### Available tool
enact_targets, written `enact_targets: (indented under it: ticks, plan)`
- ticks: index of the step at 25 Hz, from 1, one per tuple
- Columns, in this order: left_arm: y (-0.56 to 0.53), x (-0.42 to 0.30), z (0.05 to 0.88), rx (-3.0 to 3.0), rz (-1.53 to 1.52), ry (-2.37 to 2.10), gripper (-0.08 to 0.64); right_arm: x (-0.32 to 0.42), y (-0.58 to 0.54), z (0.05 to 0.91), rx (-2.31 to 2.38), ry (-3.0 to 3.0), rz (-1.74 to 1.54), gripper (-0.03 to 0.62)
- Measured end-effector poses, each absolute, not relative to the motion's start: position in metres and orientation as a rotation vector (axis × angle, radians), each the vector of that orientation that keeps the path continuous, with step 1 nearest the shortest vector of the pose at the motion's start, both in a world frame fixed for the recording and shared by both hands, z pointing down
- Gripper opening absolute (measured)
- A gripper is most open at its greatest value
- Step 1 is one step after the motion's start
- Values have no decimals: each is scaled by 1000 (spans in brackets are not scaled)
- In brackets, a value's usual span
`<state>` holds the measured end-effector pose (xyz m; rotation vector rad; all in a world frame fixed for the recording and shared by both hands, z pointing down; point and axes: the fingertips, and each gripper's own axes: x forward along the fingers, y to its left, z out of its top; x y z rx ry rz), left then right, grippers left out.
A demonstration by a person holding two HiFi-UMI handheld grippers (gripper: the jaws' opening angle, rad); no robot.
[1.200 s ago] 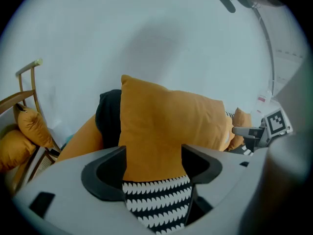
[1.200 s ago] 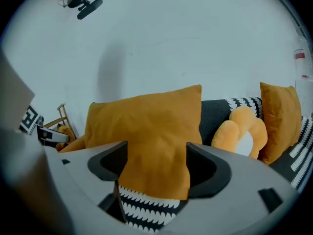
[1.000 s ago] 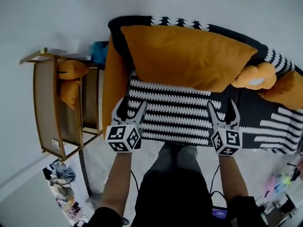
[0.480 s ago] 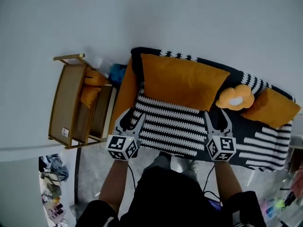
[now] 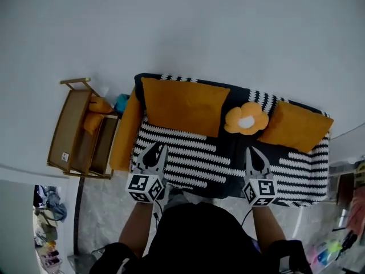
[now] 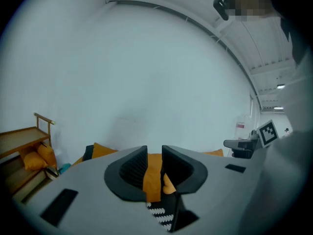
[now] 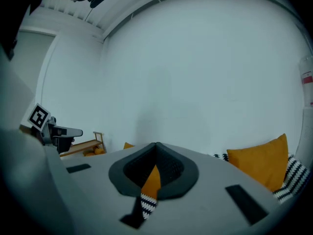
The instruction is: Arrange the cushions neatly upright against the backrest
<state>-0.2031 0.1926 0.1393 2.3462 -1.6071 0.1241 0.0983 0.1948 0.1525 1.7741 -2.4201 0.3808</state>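
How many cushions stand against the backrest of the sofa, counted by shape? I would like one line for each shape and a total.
Rectangular orange: 2, the large orange cushion and the smaller orange cushion
Flower-shaped: 1, the flower cushion
Total: 3

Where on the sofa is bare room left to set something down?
Free: the striped seat in front of the large orange cushion, and its right end before the right orange cushion. Crowded: the backrest row, with the flower cushion between them.
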Motion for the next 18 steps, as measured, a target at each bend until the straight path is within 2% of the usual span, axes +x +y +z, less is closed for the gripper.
enact_targets:
  ticks: [5,18]
  plan:
    - [219,-149,114,2461,111,-1590,60,128,221,127,1797,-2501,332,28]
    - [247,-95,106,2532,109,-1529,60,179,263,118,1897,-2488,309,28]
